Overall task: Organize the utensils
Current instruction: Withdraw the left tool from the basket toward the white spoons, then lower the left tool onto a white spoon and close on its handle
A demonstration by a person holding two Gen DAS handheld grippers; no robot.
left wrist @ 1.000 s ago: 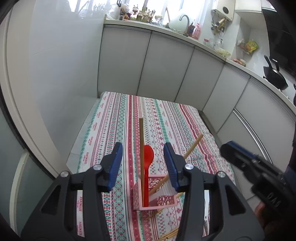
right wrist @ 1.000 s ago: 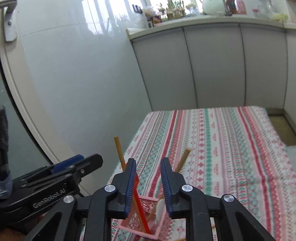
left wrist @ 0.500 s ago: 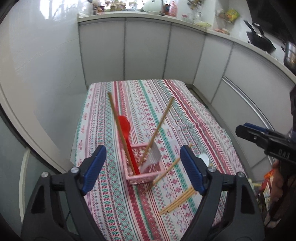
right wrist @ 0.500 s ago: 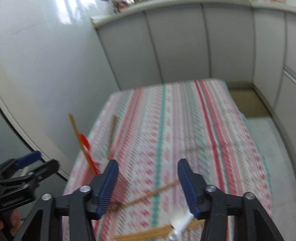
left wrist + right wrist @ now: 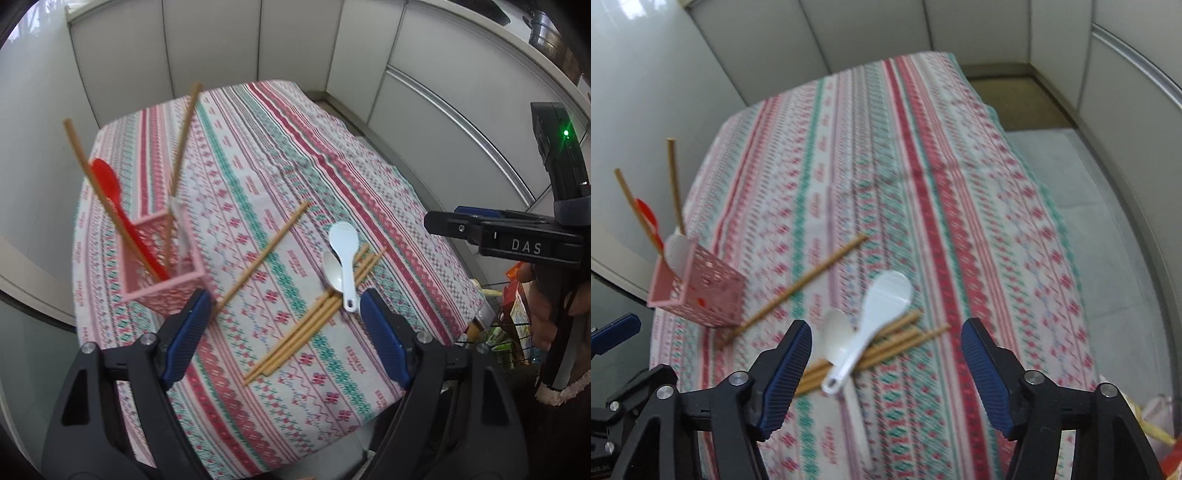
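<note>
Two grippers above loose chopsticks (image 5: 314, 325), left gripper (image 5: 284, 314) fingers wide, right gripper (image 5: 886, 343) fingers opening, both empty

Left black plastic two-finger gripper (image 5: 284, 334): triangular cut-out arms, silver screws at the joints, ribbed blue pads (image 5: 186, 338) lining the jaws. Right black plastic two-finger gripper (image 5: 886, 373): same build, same blue ribbed pads (image 5: 785, 374). From the left wrist view its side reads "DAS" in white, with a green light lit on the black body above. Dark sleeve with fuzzy cream cuff (image 5: 561, 391).
</note>
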